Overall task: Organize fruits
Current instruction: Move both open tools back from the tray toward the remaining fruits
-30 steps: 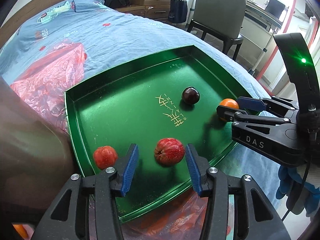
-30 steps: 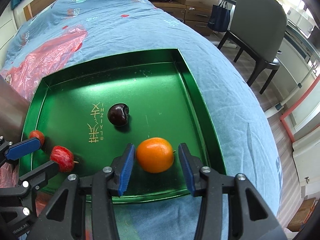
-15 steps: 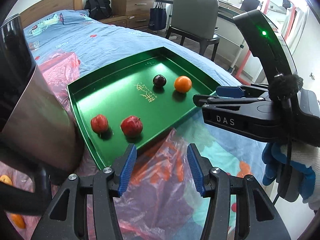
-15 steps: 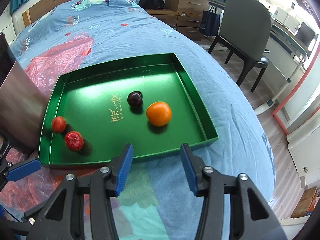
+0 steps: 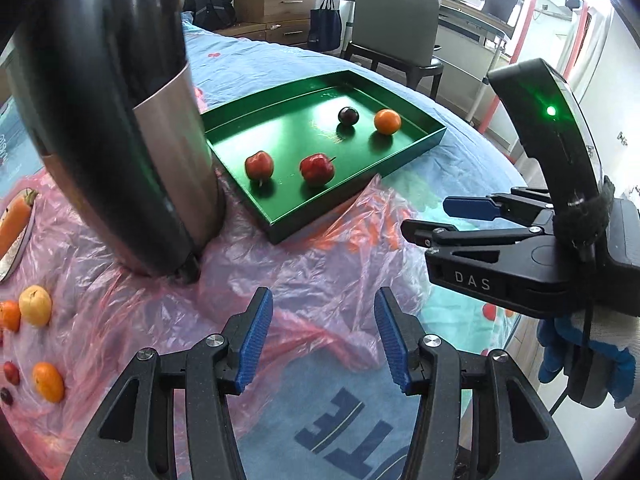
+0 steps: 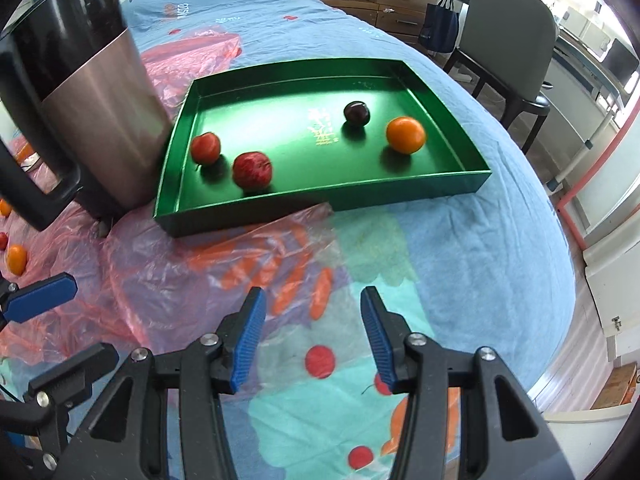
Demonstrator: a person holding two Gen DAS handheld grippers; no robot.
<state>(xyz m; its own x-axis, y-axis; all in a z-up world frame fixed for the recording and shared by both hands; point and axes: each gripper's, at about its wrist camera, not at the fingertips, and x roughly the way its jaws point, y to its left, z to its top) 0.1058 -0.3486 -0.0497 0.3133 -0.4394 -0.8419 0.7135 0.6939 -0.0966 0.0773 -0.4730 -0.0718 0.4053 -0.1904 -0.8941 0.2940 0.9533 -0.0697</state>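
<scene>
A green tray lies on the blue bedspread. It holds two red fruits, a dark plum and an orange. The right wrist view shows the same red fruits, plum and orange. My left gripper hovers open over pink plastic, short of the tray, with nothing between its pads. My right gripper stands open and empty beside it, over the printed cloth.
A tall steel jug stands against the tray's left side. Several loose fruits lie at the far left, among them a yellow one and an orange one. A carrot rests on a plate. The bed edge drops off at right.
Both grippers have pulled back from the tray toward the near side. Their fingers flanked a red fruit and the orange before; these now lie free in the tray. The jug came into view.
</scene>
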